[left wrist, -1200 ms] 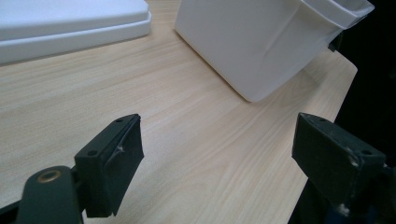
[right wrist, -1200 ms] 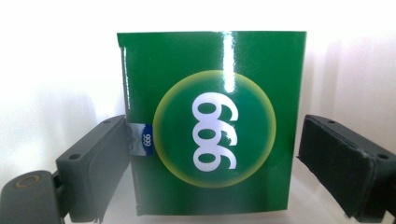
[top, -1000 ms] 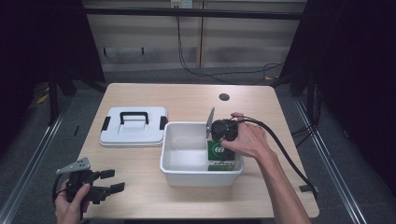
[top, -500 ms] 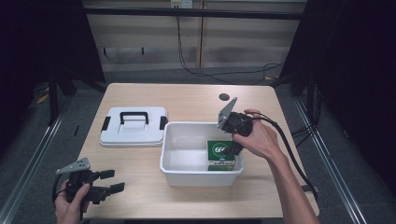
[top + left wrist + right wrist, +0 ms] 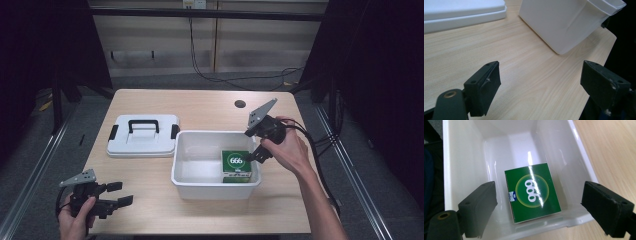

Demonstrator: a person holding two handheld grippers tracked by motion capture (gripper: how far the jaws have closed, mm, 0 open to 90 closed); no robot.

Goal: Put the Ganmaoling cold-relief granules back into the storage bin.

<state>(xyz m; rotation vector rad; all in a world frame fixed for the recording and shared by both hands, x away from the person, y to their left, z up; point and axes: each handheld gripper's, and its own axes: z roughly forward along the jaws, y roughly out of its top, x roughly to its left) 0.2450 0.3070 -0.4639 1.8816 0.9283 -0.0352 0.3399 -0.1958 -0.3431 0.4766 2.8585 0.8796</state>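
Note:
A green box (image 5: 235, 163) (image 5: 533, 191) printed with a white 666 lies flat in the right end of the white bin (image 5: 190, 179) (image 5: 579, 150). My right gripper (image 5: 261, 152) (image 5: 539, 212) hangs just above the bin's right rim, open, with nothing between its jaws and the box below them. My left gripper (image 5: 116, 194) (image 5: 541, 85) is low over the table's front left corner, open and empty, with the bin's outer wall (image 5: 564, 22) ahead of it.
The bin's white lid (image 5: 142, 135) (image 5: 461, 11) with a black handle lies flat on the wooden table (image 5: 210, 107), left of the bin. A dark round hole (image 5: 240, 104) is in the tabletop at the back right. Black cables trail off the right edge.
My right gripper has let go of the green box inside the bin, risen and pulled back to the right rim. The box now lies flat. The left gripper has stayed put.

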